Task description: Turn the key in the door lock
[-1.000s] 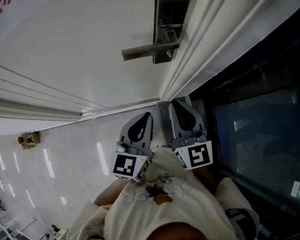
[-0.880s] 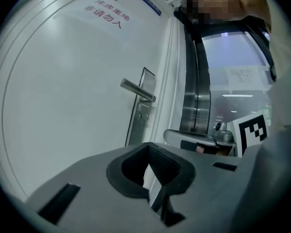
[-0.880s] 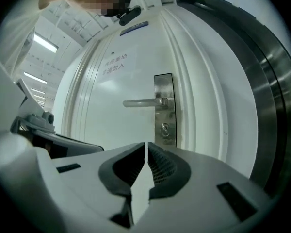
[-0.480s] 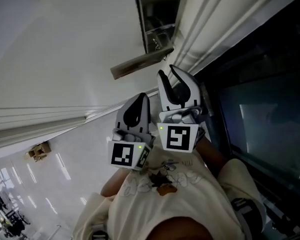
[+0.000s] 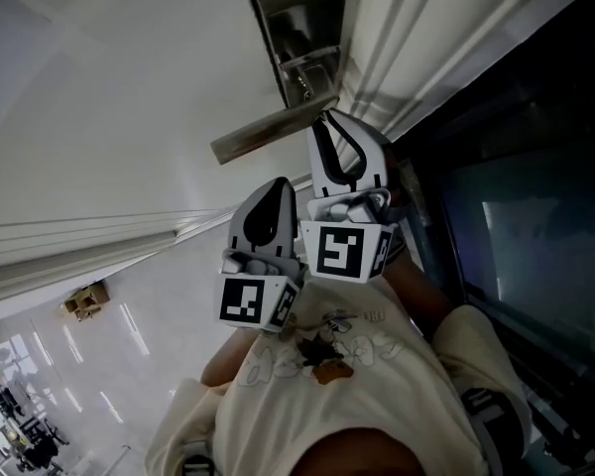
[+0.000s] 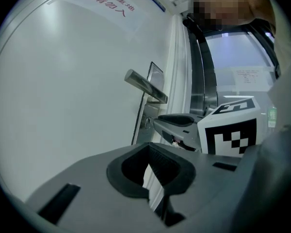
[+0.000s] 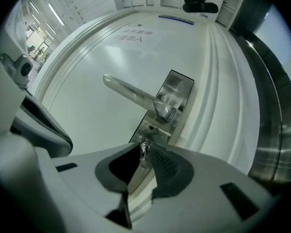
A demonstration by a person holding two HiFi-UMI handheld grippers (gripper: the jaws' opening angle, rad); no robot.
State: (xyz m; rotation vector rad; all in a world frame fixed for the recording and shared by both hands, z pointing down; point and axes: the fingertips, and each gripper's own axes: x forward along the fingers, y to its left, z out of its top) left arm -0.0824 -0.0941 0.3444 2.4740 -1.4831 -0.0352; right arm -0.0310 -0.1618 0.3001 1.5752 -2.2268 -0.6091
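Right hand-held gripper (image 7: 146,159): jaws apart, nothing clamped. The key (image 7: 144,150) sits in the lock right at the mouth of the jaws, on the centre line. From the head view it looks just ahead of the fingertips rather than between the pads; I can't tell for sure.

The lever handle (image 7: 131,95) runs across just above the jaws and out to their left. The steel lock plate (image 7: 170,97) lies straight ahead, on the white door (image 7: 87,52).

Left hand-held gripper (image 6: 153,155): jaws apart, empty, held back and just beside the right one. It isn't aimed at the lock.

Judged step: lining up on the key, grasp not yet made.

Risks from here:
- If the jaws close short, they would catch only the outer edge of the key's head. A thin bite like that would likely slip once turning starts.
- If the twist is off the key's own axis, the key could bind or bend in the cylinder.
- The upper jaw has little room under the lever, so rolling the wrist could knock it.
- The two marker cubes sit close together, so a wide roll of the right one may bump the left.
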